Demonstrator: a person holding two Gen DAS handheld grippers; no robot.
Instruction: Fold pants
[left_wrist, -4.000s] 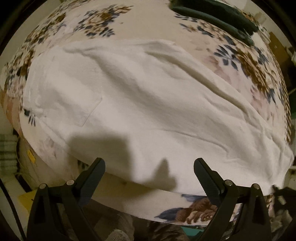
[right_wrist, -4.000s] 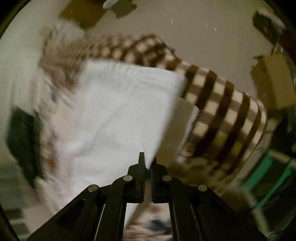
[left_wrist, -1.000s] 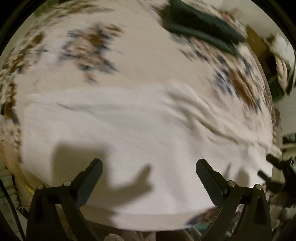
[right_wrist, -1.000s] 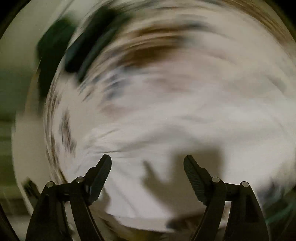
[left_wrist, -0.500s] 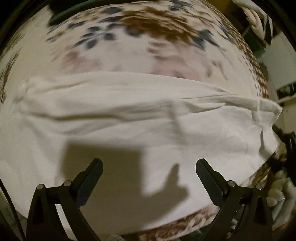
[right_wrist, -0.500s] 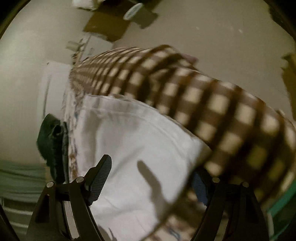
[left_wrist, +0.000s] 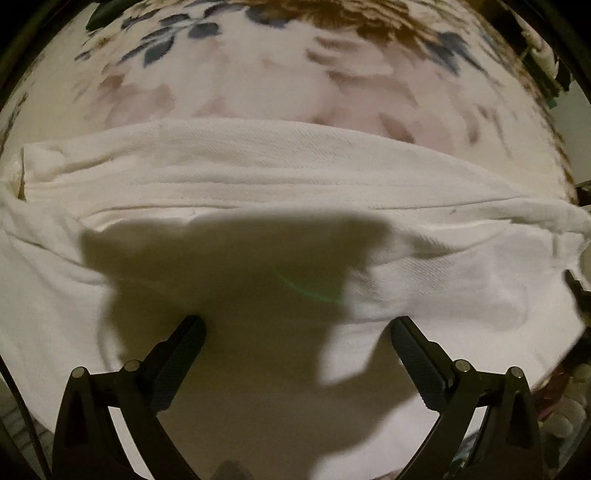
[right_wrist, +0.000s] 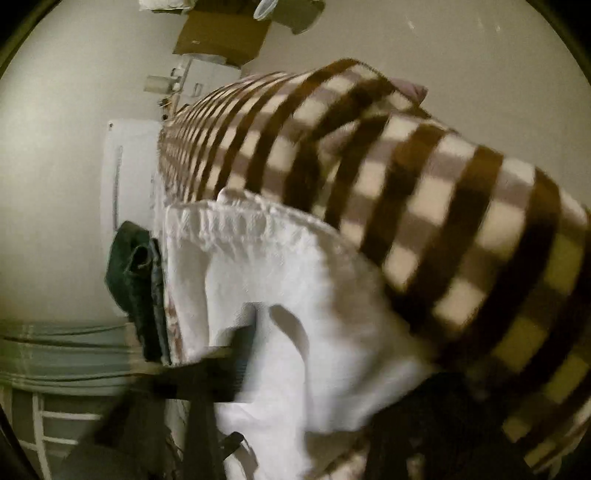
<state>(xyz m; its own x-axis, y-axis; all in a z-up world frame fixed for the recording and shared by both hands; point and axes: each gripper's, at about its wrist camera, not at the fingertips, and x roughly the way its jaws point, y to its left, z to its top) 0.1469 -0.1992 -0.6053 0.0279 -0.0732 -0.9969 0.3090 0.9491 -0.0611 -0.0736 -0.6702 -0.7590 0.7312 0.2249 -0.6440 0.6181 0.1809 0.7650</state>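
Note:
The white pants (left_wrist: 295, 192) lie folded in layers across a floral-covered surface (left_wrist: 258, 81). My left gripper (left_wrist: 297, 332) is open just above the near part of the cloth, its shadow dark on the fabric; it holds nothing. In the right wrist view the white pants (right_wrist: 295, 295) show their elastic waistband (right_wrist: 229, 221) at the end of the pile. My right gripper (right_wrist: 314, 369) is blurred by motion, with its left finger (right_wrist: 236, 365) over the cloth and the right finger smeared at the pile's edge; the jaws stand apart.
A brown and cream checked blanket (right_wrist: 424, 177) lies beside the pants. A dark green folded garment (right_wrist: 133, 266) sits past them on the floral cover. A cardboard box (right_wrist: 221, 33) and white furniture (right_wrist: 129, 173) stand on the floor beyond.
My left gripper has dropped closer to the white pants and moved along them. My right gripper has swung from over the cloth to the waistband end and is still moving. Both stay open.

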